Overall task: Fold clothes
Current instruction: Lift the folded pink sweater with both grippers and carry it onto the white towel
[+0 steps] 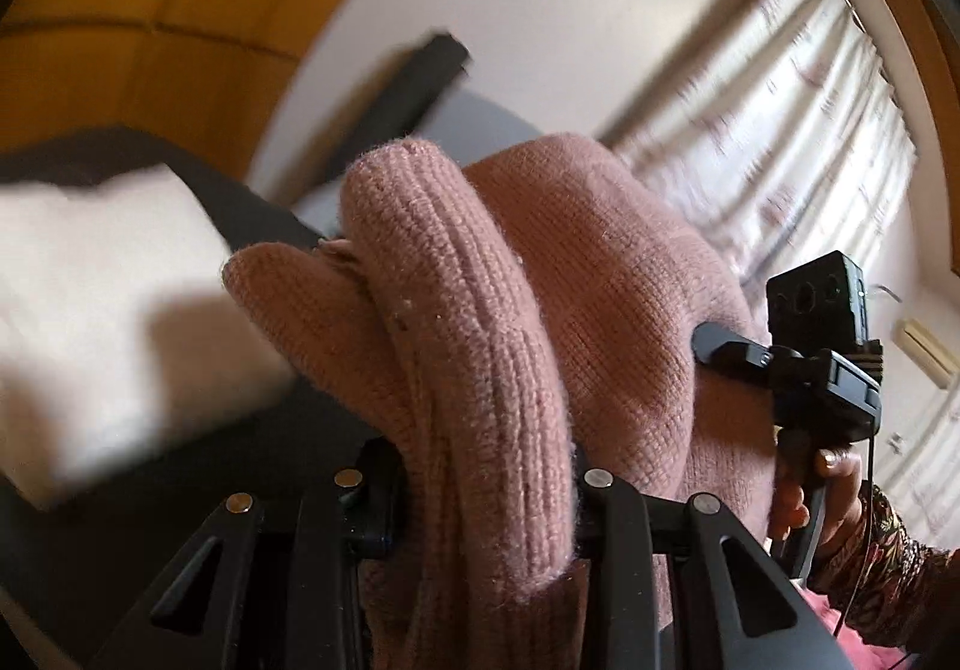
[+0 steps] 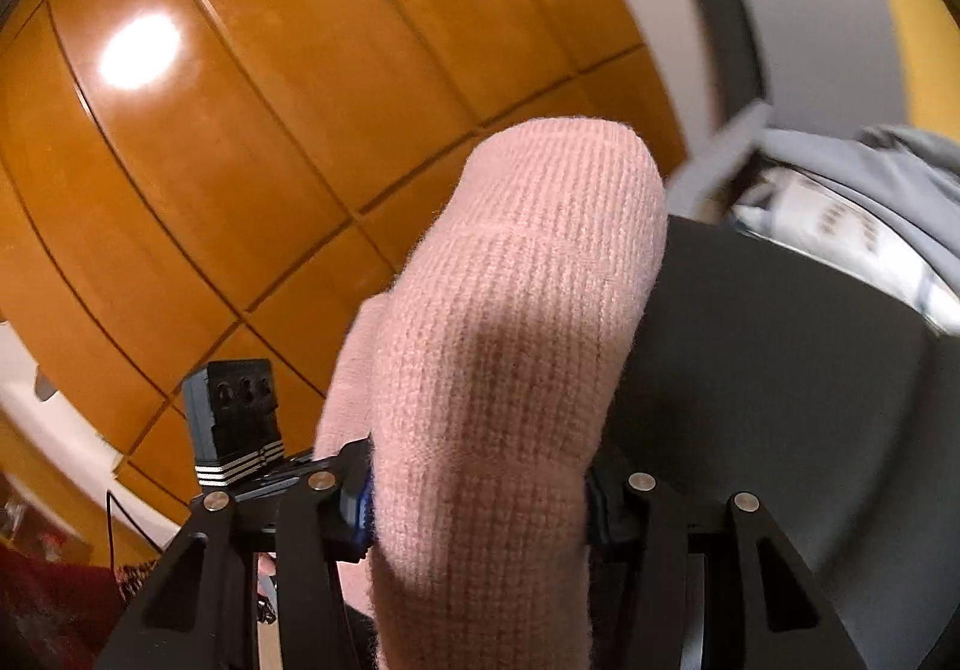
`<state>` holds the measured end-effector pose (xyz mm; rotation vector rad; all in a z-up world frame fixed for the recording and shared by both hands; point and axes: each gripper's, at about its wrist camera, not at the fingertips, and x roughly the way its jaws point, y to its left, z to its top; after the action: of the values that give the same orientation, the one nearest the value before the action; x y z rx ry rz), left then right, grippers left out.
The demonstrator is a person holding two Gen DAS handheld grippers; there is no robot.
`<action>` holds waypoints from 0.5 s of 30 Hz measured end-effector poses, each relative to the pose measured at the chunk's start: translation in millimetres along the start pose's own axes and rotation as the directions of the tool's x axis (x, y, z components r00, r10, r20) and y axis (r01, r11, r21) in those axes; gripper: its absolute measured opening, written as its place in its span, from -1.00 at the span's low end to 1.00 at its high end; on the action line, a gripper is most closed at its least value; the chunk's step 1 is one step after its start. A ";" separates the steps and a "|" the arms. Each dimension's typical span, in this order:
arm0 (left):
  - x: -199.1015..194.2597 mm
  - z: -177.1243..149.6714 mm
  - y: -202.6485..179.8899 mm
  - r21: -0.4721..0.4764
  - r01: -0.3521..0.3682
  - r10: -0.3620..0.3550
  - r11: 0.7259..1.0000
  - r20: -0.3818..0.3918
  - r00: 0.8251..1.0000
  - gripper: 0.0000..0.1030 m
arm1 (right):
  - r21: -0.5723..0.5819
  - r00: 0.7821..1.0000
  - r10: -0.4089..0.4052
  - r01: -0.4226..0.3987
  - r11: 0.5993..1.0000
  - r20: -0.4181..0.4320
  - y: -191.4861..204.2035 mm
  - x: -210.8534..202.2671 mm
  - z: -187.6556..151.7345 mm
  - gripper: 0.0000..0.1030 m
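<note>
Pink knitted sweater (image 1: 540,274) held up off the dark surface (image 1: 252,208), gripped at two places.

Left gripper (image 1: 486,508): jaws clenched on a thick bunch of the knit, ribbed edge bulging up and forward between them. Fabric fills the whole gap.

Right gripper (image 2: 480,496): jaws likewise clamped on a fold of the sweater (image 2: 516,298), which stands up in a rounded hump ahead of them. In the left wrist view this gripper (image 1: 720,346) shows off to the right, its finger laid against the knit, the person's hand (image 1: 822,490) on the handle below.

Key relation: the garment spans from one gripper to the other, so its long axis likely runs side to side between the hands. Both hold it; neither is nearer. The body of the sweater hangs below and out of sight, so how it drapes cannot be told.

White folded cloth (image 1: 102,310) lies on the surface to the left. Grey garment (image 2: 840,172) heaped at the far side. Wooden panelling (image 2: 270,130) behind, curtains (image 1: 798,130) to the right.

Judgement: sweater lifted for spreading; next it must go down flat on the surface, hands kept apart to hold the span taut.
</note>
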<state>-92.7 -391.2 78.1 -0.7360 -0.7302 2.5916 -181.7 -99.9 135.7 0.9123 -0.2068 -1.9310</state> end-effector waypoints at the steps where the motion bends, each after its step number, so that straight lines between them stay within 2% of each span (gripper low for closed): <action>1: -9.2 13.6 9.5 0.000 -0.025 0.025 1.000 0.025 0.999 -0.36 | -0.010 1.000 0.017 -0.017 1.000 -0.003 3.6 12.8 12.9 0.00; 5: -39.5 64.8 51.7 -0.036 -0.121 0.124 0.992 0.110 0.986 -0.36 | -0.063 0.995 0.093 -0.095 0.993 -0.031 22.2 89.5 79.1 0.00; 9: -56.9 99.9 98.7 -0.080 -0.211 0.221 0.974 0.155 0.963 -0.36 | -0.093 0.985 0.156 -0.162 0.982 -0.072 31.6 169.6 135.2 0.00; 12: -57.7 109.2 141.4 -0.151 -0.254 0.276 0.955 0.154 0.949 -0.35 | -0.090 0.974 0.199 -0.210 0.974 -0.112 28.5 228.1 164.4 0.00; 15: -45.9 98.3 186.3 -0.235 -0.296 0.326 0.926 0.101 0.940 -0.35 | -0.080 0.965 0.196 -0.213 0.974 -0.176 14.4 286.3 175.4 0.02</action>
<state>-145.7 -599.6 63.2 -0.7987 -1.0268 2.9048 -365.4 -381.0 120.8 0.9438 -0.1013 -1.6508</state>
